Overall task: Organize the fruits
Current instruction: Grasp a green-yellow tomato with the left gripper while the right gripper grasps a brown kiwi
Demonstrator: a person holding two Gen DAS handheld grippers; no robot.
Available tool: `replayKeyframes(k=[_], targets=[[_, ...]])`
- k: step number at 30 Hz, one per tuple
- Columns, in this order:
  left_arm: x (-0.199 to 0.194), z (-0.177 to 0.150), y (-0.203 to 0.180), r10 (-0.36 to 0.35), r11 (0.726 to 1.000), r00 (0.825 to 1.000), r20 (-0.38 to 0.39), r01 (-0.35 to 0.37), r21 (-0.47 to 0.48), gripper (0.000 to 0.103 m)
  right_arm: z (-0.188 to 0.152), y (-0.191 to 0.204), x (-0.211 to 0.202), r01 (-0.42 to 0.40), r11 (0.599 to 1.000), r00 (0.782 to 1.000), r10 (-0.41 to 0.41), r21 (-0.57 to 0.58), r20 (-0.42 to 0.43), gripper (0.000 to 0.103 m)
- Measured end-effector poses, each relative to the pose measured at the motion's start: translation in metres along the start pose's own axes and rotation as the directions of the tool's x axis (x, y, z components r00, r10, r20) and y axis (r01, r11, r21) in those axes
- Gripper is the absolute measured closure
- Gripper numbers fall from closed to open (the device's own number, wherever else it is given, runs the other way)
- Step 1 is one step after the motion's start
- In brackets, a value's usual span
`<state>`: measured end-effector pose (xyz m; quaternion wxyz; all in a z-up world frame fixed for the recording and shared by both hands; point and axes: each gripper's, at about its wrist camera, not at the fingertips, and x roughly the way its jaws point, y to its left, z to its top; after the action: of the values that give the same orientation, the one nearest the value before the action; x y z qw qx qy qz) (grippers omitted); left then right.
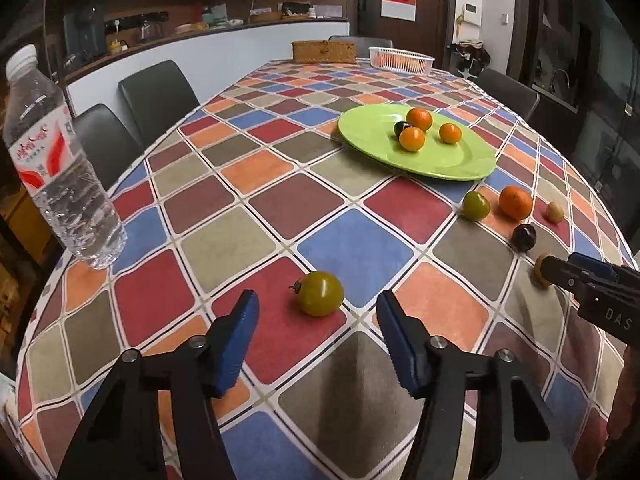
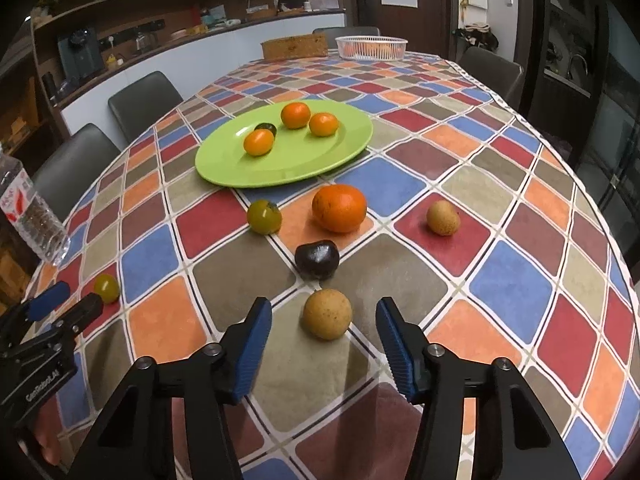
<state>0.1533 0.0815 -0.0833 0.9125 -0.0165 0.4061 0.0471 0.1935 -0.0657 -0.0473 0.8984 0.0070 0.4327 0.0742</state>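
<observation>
A green tomato [image 1: 320, 294] lies on the checked tablecloth between the blue pads of my left gripper [image 1: 318, 312], which is open with a gap on both sides. A round tan fruit [image 2: 327, 314] sits between the pads of my right gripper [image 2: 324, 312], also open and not touching it. Beyond it lie a dark fruit [image 2: 317, 260], a large orange [image 2: 339, 207], a second green tomato [image 2: 264, 216] and a small tan fruit [image 2: 442, 218]. The green plate [image 2: 288, 164] holds three orange fruits and one dark one.
A water bottle [image 1: 60, 184] stands near the table's left edge. A white basket [image 1: 400, 59] and a wicker box [image 1: 324, 51] sit at the far end. Dark chairs [image 1: 156, 92] line the left side. The two grippers work side by side.
</observation>
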Motion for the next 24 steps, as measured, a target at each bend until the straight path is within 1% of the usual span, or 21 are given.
replayKeyframes(k=[3,7,9,13,16,24], targets=[[0.006,0.002,-0.001,-0.008,1.0,1.0,-0.012,0.008,-0.004,0.052,-0.001,0.0,0.005,0.0,1.0,1.0,0.0,0.0,-0.015,0.058],[0.013,0.004,-0.002,-0.009,1.0,1.0,-0.026,0.008,-0.007,0.057,-0.001,0.0,0.008,-0.004,1.0,1.0,0.004,-0.001,-0.023,0.063],[0.016,0.005,-0.001,-0.012,1.0,0.999,-0.037,0.011,-0.011,0.064,-0.001,-0.001,0.008,-0.002,1.0,1.0,0.002,-0.004,-0.024,0.064],[0.023,0.006,-0.001,-0.007,1.0,0.998,-0.059,0.006,-0.015,0.068,-0.001,0.0,0.01,-0.002,1.0,1.0,0.002,-0.008,-0.03,0.07],[0.024,0.006,0.0,-0.008,1.0,0.998,-0.064,0.006,-0.023,0.073,0.0,0.0,0.011,0.002,1.0,0.999,-0.002,-0.007,-0.038,0.073],[0.021,0.007,-0.004,-0.035,0.999,0.998,-0.058,0.034,-0.014,0.075,0.0,-0.001,0.01,-0.009,1.0,1.0,0.009,-0.004,-0.03,0.074]])
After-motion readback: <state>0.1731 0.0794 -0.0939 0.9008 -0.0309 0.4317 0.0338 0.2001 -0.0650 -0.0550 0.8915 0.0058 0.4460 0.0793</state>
